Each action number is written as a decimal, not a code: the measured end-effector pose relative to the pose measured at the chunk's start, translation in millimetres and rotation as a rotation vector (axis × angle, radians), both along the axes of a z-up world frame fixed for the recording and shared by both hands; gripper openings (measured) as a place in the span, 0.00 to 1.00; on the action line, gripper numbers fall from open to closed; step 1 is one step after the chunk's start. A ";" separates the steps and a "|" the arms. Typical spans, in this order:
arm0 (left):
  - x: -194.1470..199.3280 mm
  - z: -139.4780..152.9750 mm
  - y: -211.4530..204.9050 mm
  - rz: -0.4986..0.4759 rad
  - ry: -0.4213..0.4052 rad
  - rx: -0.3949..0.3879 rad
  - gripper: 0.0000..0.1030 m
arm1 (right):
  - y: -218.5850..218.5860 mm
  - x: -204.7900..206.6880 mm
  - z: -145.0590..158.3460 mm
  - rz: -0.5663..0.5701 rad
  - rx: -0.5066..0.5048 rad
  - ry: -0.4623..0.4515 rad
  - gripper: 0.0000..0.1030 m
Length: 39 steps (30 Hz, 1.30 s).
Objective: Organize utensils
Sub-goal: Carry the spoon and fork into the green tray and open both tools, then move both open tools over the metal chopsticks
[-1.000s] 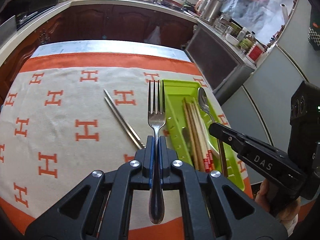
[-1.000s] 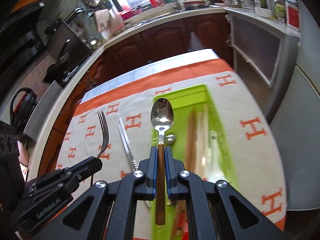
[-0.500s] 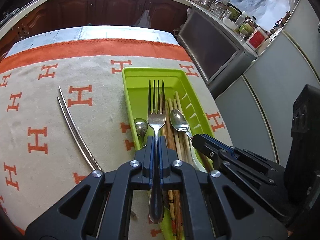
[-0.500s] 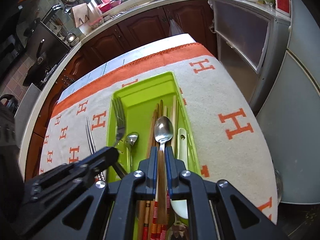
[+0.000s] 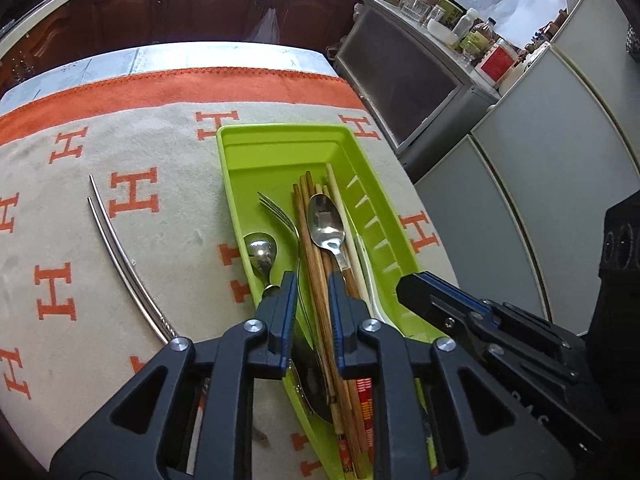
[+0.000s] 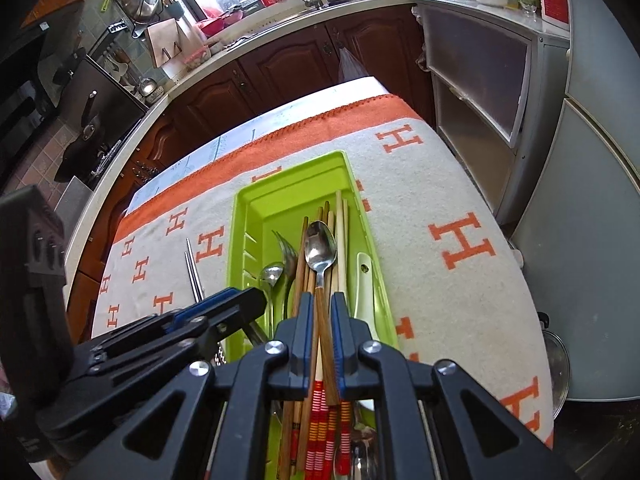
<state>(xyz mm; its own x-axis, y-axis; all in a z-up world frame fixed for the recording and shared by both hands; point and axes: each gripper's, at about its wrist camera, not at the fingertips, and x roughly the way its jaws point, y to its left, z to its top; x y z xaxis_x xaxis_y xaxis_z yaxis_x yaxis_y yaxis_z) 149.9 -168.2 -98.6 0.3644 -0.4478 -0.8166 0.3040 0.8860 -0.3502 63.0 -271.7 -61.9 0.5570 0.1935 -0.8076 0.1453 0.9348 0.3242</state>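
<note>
Fork (image 5: 280, 216) lies in the tray (image 5: 280, 136) as the left claw (image 5: 312, 292) spreads; right claw (image 6: 319, 316) pinches the spoon (image 6: 320, 248): lower it flat before releasing.

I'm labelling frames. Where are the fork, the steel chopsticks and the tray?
fork (image 5: 280, 216), left wrist view, on its tines
steel chopsticks (image 5: 116, 252), left wrist view, mid-length
tray (image 5: 280, 136), left wrist view, on its far rim

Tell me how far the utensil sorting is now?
Mostly done: fork, small spoon and wooden chopsticks lie in the green tray. The left gripper is opening; the right gripper holds the wooden-handled spoon. Metal chopsticks remain outside.
</note>
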 end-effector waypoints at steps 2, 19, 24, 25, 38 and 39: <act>-7.0 9.4 10.2 0.030 -0.020 0.014 0.42 | 1.5 -1.9 1.9 0.004 0.001 -0.002 0.08; -34.9 30.1 135.6 0.265 -0.019 0.150 0.46 | 55.2 -13.6 21.0 0.147 0.021 -0.037 0.08; -47.4 37.7 159.8 0.311 -0.062 0.197 0.46 | 86.3 -10.9 18.0 0.233 0.006 -0.025 0.08; -49.7 38.7 164.1 0.319 -0.071 0.206 0.46 | 93.0 -9.3 16.5 0.251 -0.003 -0.020 0.08; -55.3 16.8 193.1 0.383 -0.065 0.260 0.46 | 138.7 29.3 -20.3 0.371 -0.123 0.104 0.08; -54.7 13.0 194.2 0.383 -0.058 0.263 0.46 | 139.7 31.2 -22.3 0.374 -0.130 0.111 0.08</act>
